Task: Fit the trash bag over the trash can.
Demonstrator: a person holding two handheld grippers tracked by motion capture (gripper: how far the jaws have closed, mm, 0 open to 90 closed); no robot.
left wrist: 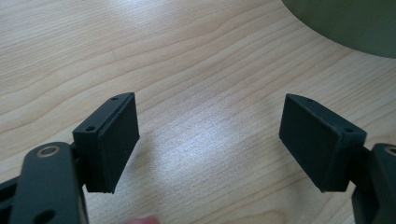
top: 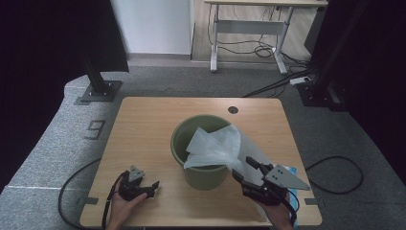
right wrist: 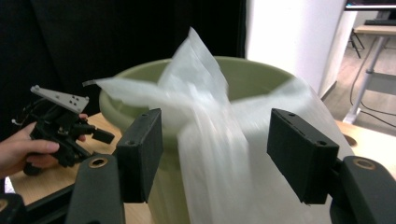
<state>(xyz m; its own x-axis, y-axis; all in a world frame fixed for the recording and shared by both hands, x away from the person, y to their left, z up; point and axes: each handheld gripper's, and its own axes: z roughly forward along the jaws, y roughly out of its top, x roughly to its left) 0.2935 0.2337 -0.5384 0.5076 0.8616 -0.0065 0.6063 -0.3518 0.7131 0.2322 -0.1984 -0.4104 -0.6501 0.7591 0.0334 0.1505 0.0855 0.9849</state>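
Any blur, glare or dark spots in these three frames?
High view: soft, low detail, both sides fall to black. Left gripper view: sharp, pale sheen on the table between the open left claw pads. Right gripper view: plastic bag motion-smeared over the green bin, right claw crisp, backdrop dark.

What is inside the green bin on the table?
Part of a clear plastic bag sits inside the green bin; the rest drapes over its right rim. The bag covers part of the bin's inside, so whatever lies beneath it cannot be seen.

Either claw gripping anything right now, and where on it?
Nothing is held. The right claw stands open around the hanging fold of the plastic bag, pads off it. The left claw is open over bare table.
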